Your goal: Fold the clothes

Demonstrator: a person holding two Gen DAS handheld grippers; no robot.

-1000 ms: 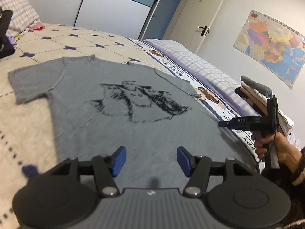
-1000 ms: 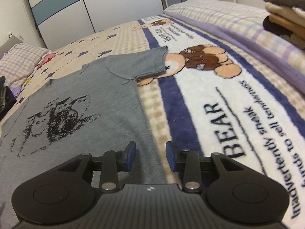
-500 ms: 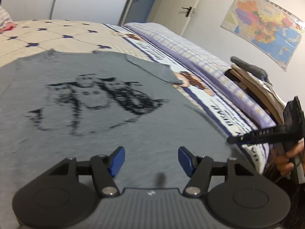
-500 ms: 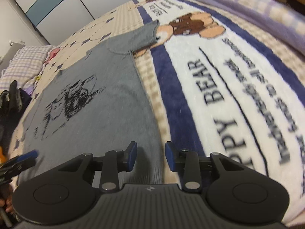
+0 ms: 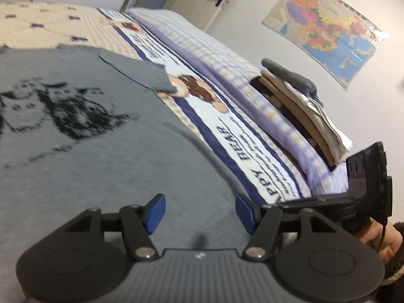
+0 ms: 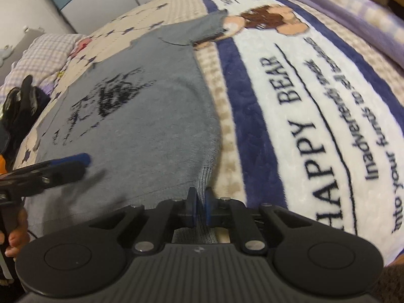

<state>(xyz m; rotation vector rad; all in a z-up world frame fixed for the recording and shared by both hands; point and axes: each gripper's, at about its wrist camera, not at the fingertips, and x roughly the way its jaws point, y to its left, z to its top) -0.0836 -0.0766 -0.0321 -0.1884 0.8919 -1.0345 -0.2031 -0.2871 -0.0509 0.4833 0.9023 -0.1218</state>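
Note:
A grey T-shirt (image 5: 101, 151) with a black cat print lies flat, front up, on the bed; it also shows in the right wrist view (image 6: 141, 126). My left gripper (image 5: 199, 213) is open just above the shirt's bottom hem area, empty. My right gripper (image 6: 199, 207) is shut on the shirt's bottom right hem corner, which bunches up between the blue pads. The left gripper's blue fingertips (image 6: 75, 159) show at the left of the right wrist view. The right gripper's body (image 5: 363, 192) shows at the right of the left wrist view.
The bed has a "HAPPY BEAR" blanket (image 6: 303, 116) to the right of the shirt. A stack of folded clothes (image 5: 298, 106) sits at the bed's right edge. A black bag (image 6: 20, 106) and a checked pillow (image 6: 45, 50) lie at the left. A map (image 5: 325, 27) hangs on the wall.
My right gripper moved down to the hem corner and shut on it. My left gripper swung right and lower over the shirt, staying open.

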